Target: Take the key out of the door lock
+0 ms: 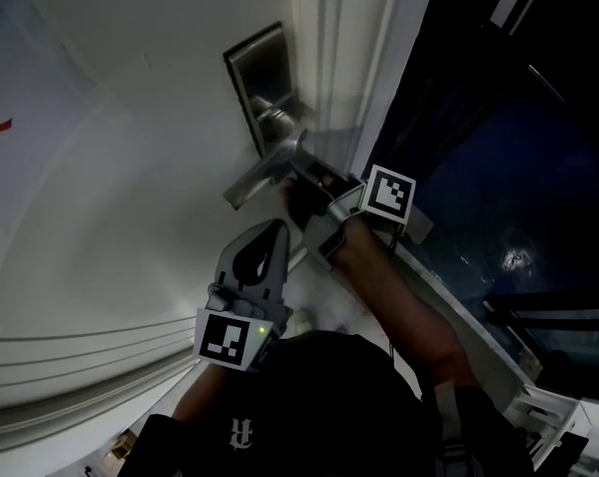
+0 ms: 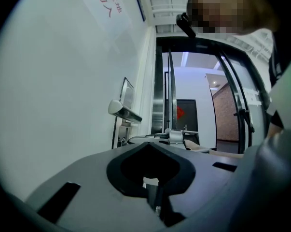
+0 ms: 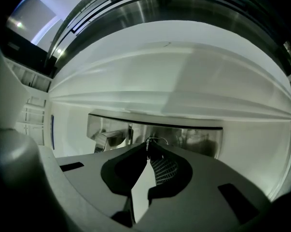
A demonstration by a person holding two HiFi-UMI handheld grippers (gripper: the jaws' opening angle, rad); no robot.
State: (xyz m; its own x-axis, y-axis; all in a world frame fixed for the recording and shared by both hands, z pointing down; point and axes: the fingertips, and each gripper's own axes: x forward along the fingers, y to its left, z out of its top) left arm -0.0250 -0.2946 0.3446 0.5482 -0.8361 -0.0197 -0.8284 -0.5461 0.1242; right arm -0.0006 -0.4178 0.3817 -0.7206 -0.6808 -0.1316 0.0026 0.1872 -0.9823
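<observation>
— White door point(image 1: 130, 117) ahead, dark space past its edge. Nearest?
— Left gripper point(image 1: 277, 229), raised tips-up beside the door, jaws together, holding nothing.
— Farther on?
— Right forearm point(image 1: 408, 296) stretched forward, right gripper point(image 1: 304, 179) tucked under the lever handle point(image 1: 259, 177).
— And those jaws?
— Pinched tight on the key point(image 3: 148, 142) at the lock plate point(image 1: 254, 58); only a thin wire ring point(image 3: 158, 139) plainly showing.
</observation>
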